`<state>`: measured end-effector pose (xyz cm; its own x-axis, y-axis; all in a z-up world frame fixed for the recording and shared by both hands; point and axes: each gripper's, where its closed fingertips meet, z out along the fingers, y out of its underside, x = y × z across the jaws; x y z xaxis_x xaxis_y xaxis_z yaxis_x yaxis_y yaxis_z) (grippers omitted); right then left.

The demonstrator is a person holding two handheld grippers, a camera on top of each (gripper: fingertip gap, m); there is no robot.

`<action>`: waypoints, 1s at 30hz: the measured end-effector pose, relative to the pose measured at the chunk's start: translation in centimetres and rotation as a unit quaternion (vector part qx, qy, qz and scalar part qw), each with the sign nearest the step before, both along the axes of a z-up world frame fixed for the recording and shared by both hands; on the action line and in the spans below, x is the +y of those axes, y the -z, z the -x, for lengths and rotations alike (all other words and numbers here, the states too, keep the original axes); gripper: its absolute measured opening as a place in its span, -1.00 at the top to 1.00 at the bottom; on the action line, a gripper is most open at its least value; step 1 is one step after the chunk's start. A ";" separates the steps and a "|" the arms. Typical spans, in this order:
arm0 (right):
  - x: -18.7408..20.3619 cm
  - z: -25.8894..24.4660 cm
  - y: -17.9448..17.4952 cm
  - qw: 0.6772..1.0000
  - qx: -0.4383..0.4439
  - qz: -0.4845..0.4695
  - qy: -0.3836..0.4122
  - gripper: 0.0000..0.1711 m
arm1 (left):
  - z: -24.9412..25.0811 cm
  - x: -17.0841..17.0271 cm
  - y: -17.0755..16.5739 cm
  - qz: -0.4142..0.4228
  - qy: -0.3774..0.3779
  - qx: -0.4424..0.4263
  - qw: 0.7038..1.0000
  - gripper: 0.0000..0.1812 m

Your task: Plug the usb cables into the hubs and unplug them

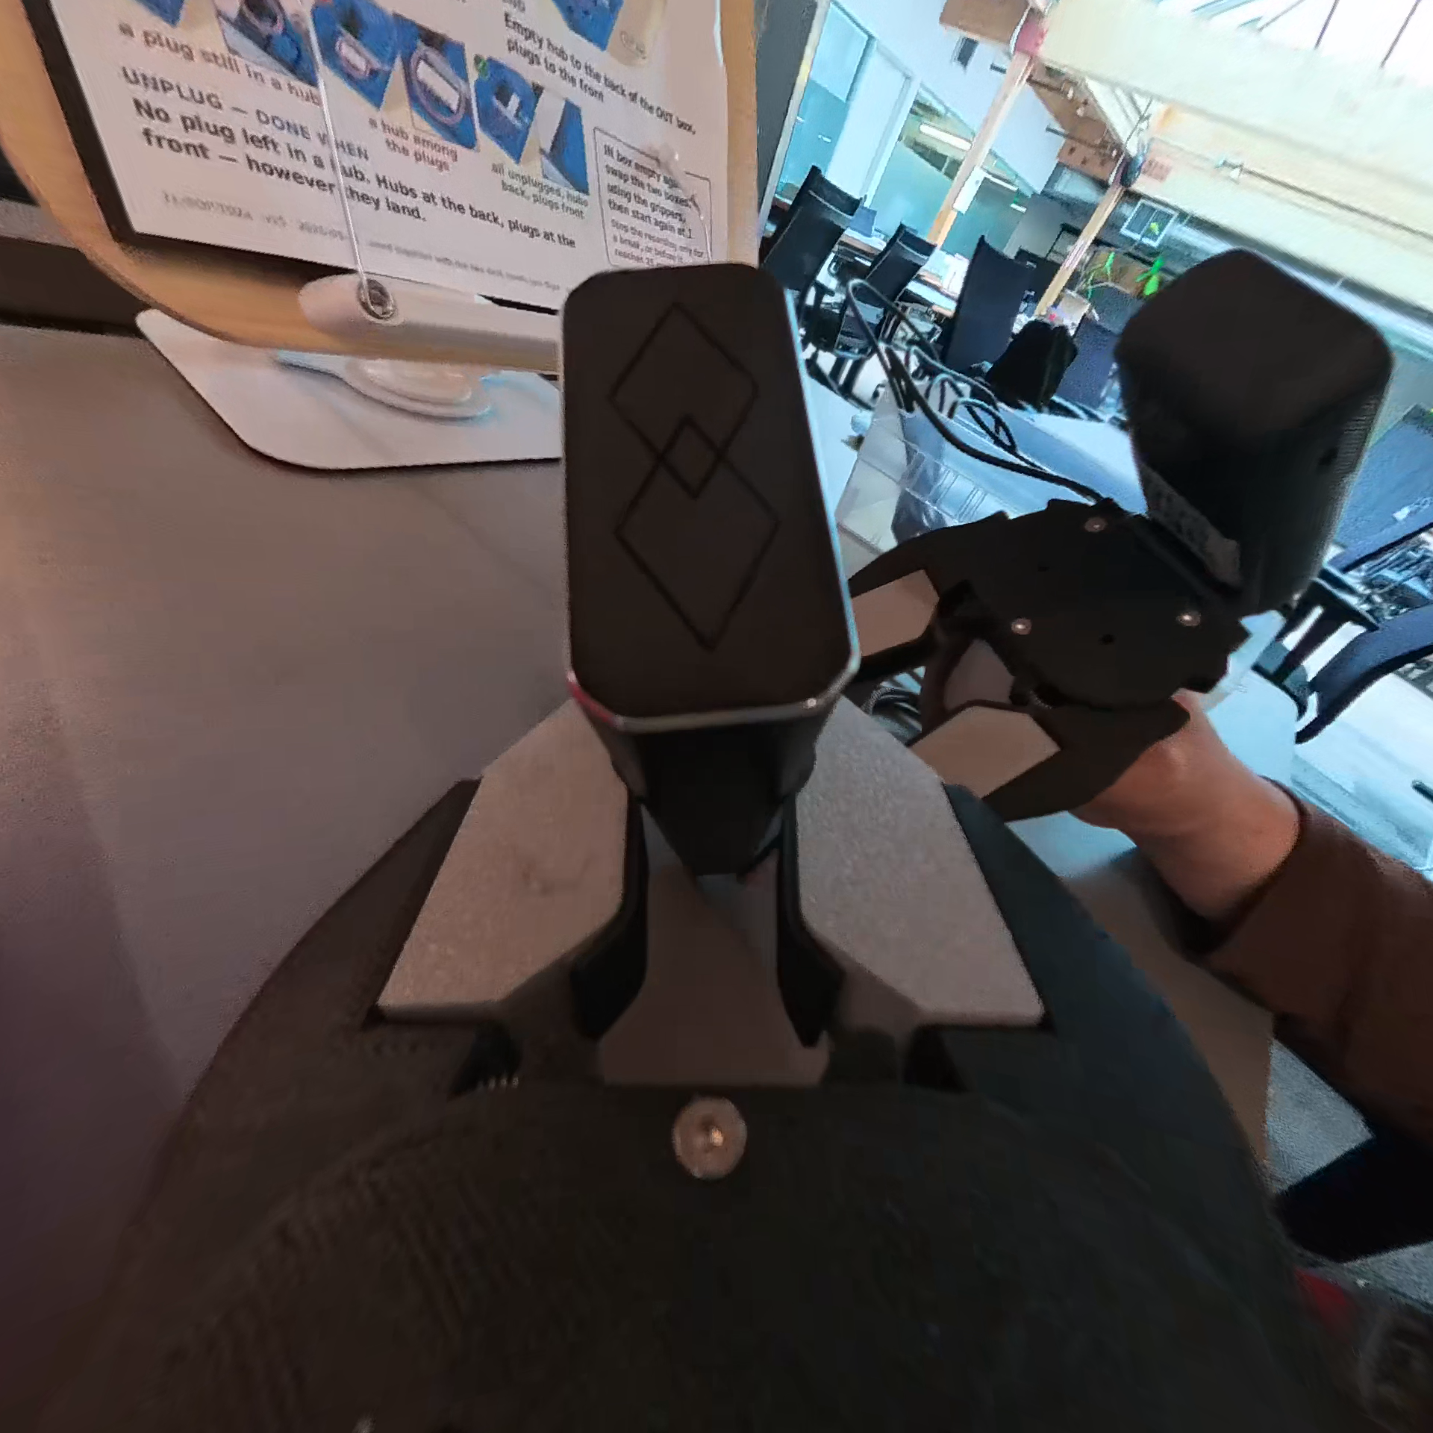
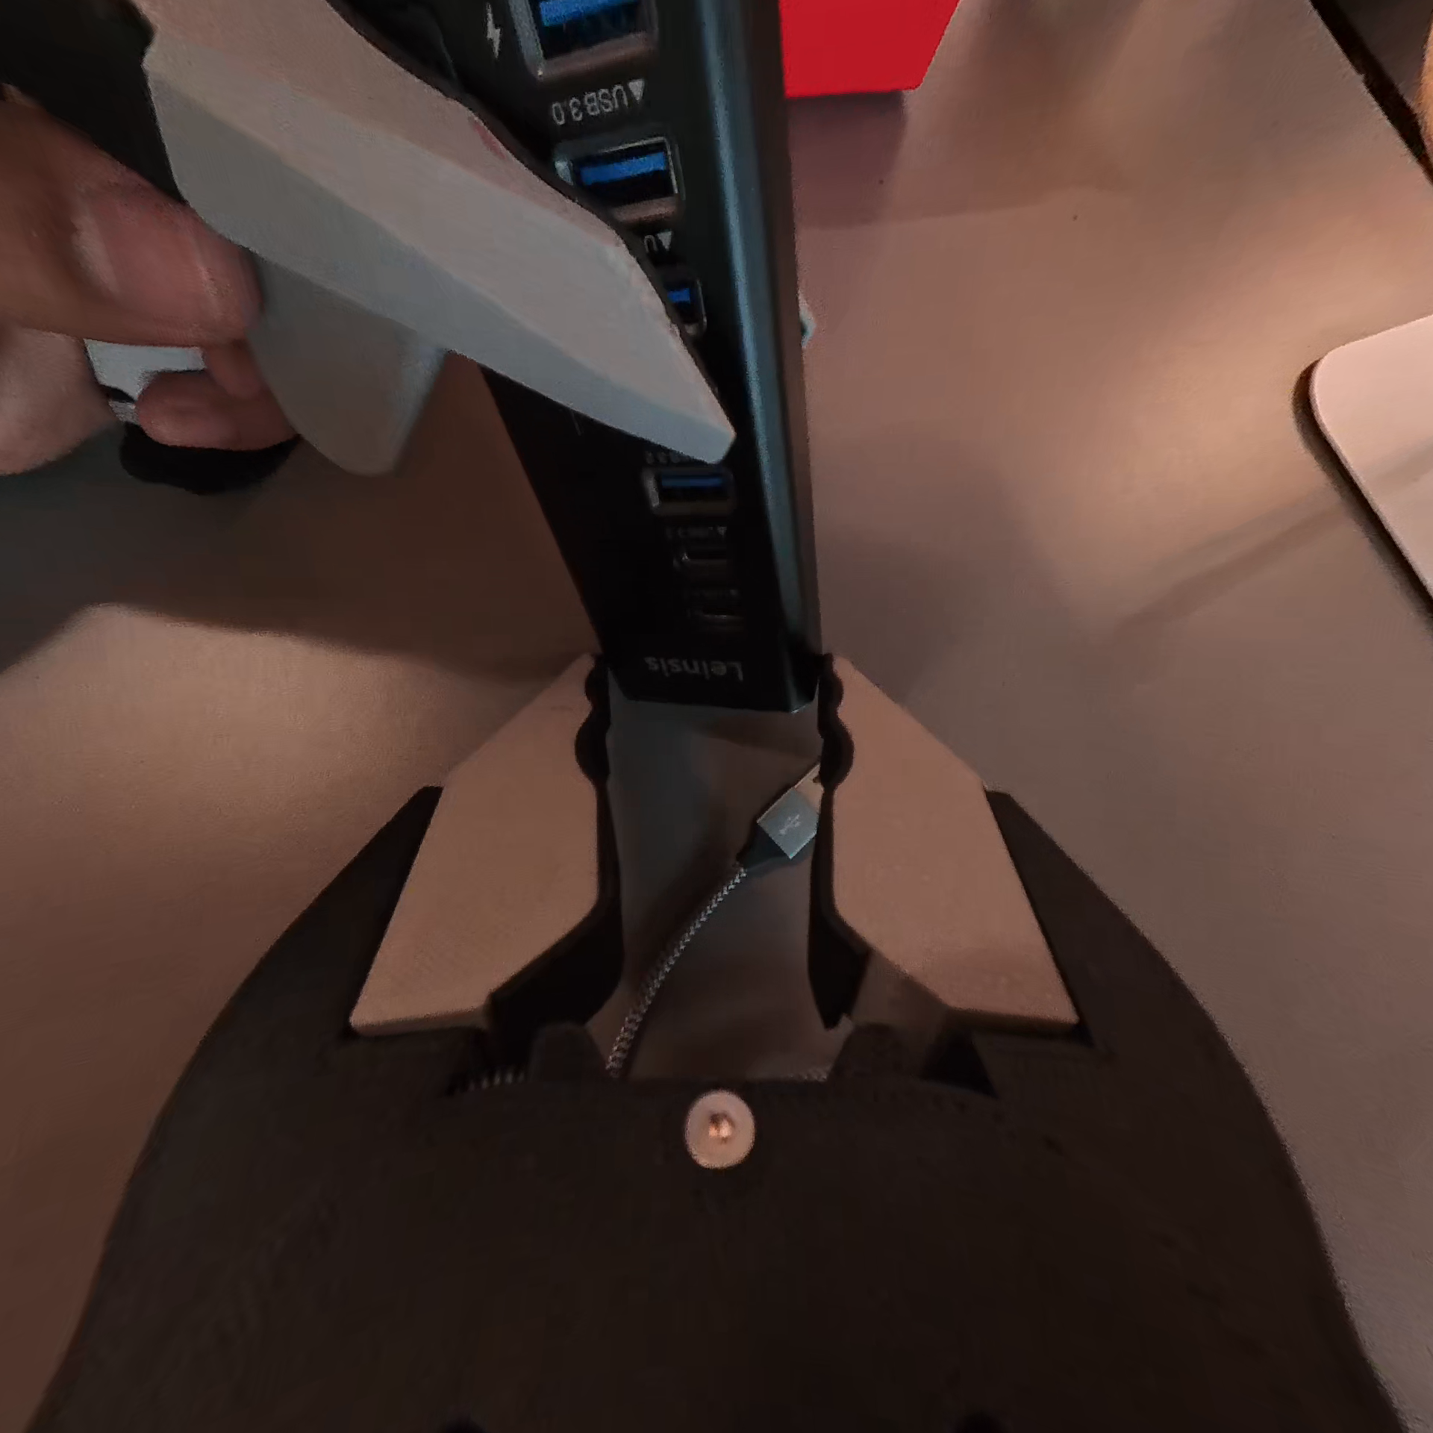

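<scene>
My left gripper (image 1: 709,853) is shut on the near end of a black USB hub (image 1: 698,481), held upright over the table with its logo face toward the camera. In the right wrist view the hub's port face (image 2: 698,543) shows several blue ports. One grey finger (image 2: 434,256) of the left gripper lies across it. My right gripper (image 2: 713,698) has its fingertips against both edges of the hub's lower end. It also shows in the left wrist view (image 1: 884,667), to the right of the hub. A silver USB plug (image 2: 787,830) on a braided cable (image 2: 675,954) lies loose between the right fingers.
A printed instruction sheet (image 1: 349,116) stands on a white base (image 1: 349,419) at the back left, its corner also showing on the right (image 2: 1380,434). A clear box with black cables (image 1: 915,465) is behind the hub. A red object (image 2: 853,46) lies farther off. The brown table (image 1: 233,620) spreads left. About 7 cm separates my left fingertips from my right. It is some 4 cm from my right tips to the silver USB plug (image 2: 787,830).
</scene>
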<state>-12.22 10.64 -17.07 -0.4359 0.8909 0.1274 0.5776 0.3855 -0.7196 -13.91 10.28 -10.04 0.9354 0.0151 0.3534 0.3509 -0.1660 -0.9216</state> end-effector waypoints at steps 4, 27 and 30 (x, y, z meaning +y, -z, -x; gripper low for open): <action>0.0 -0.1 -0.2 1.000 -0.004 0.021 0.000 0.40 | -0.3 0.0 0.0 0.009 -0.003 0.035 0.999 0.67; 3.3 -3.9 0.7 0.982 -0.047 0.092 0.160 0.49 | 1.6 -0.6 -0.9 0.054 -0.123 0.260 0.956 0.69; 3.8 -3.7 1.2 0.982 -0.049 0.049 0.175 0.56 | 1.5 -0.5 -0.8 0.054 -0.122 0.267 0.954 0.69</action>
